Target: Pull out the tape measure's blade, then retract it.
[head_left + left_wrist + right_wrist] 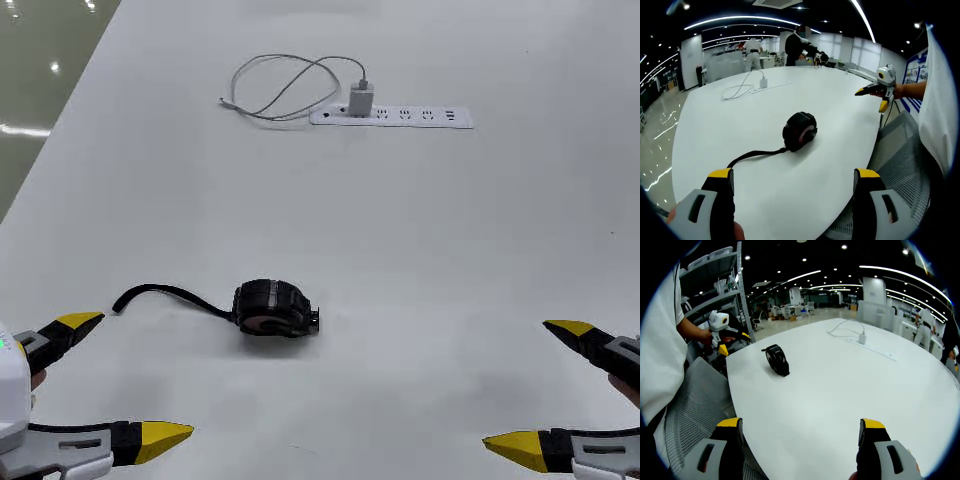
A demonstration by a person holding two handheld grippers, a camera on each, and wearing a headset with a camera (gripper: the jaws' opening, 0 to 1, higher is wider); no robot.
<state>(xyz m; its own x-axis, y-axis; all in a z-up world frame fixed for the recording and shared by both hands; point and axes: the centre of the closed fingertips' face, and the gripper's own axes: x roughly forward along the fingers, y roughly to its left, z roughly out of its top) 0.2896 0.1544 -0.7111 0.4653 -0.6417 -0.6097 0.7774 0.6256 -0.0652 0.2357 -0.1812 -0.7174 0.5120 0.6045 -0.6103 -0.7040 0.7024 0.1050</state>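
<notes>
A black tape measure (273,308) lies on the white table (400,220), its black wrist strap (165,295) trailing to the left. No blade is drawn out. My left gripper (115,380) is open at the near left, a short way from the strap end. My right gripper (560,385) is open at the near right, well apart from the tape. In the left gripper view the tape measure (800,131) sits ahead between the yellow-tipped jaws of the left gripper (792,182). In the right gripper view the tape measure (776,359) lies far ahead to the left of the right gripper (800,432).
A white power strip (395,115) with a plugged charger (360,98) and a looped white cable (285,88) lies at the far side. The table's left edge meets a shiny floor (40,90). A mesh chair (695,415) and people at far desks (800,47) stand around.
</notes>
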